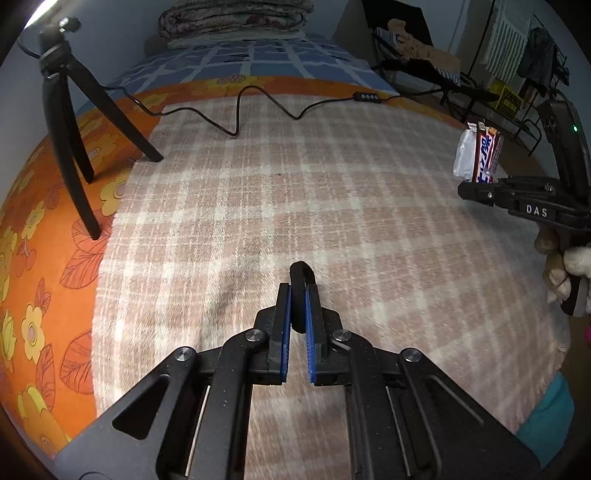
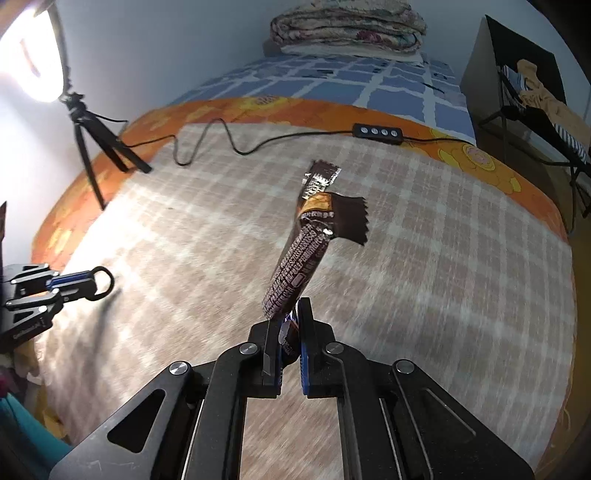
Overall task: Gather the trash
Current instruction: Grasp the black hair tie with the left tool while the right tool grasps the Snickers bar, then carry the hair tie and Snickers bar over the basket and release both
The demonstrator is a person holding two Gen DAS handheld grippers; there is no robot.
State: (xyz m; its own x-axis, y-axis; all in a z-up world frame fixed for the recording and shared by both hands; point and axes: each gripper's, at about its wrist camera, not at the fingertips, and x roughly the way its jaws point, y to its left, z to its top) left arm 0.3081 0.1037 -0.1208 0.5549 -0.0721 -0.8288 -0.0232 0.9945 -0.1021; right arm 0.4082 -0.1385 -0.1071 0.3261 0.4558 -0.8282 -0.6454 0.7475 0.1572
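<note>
My right gripper (image 2: 291, 314) is shut on a dark brown snack wrapper (image 2: 306, 251) and holds it up above the checked blanket (image 2: 443, 277). The wrapper sticks up from the jaws, its top torn open. The same wrapper (image 1: 480, 155) and right gripper (image 1: 476, 192) show at the right edge of the left wrist view. My left gripper (image 1: 299, 291) is shut on a black loop (image 1: 301, 275), a small ring-shaped thing. It also shows at the left of the right wrist view (image 2: 101, 284), just above the blanket.
A black tripod (image 1: 70, 147) with a ring lamp (image 2: 33, 59) stands at the bed's left. Its cable (image 1: 236, 125) with a control box (image 2: 376, 132) lies across the far blanket. Folded quilts (image 2: 347, 26) lie at the head. A wire rack (image 1: 517, 92) stands right.
</note>
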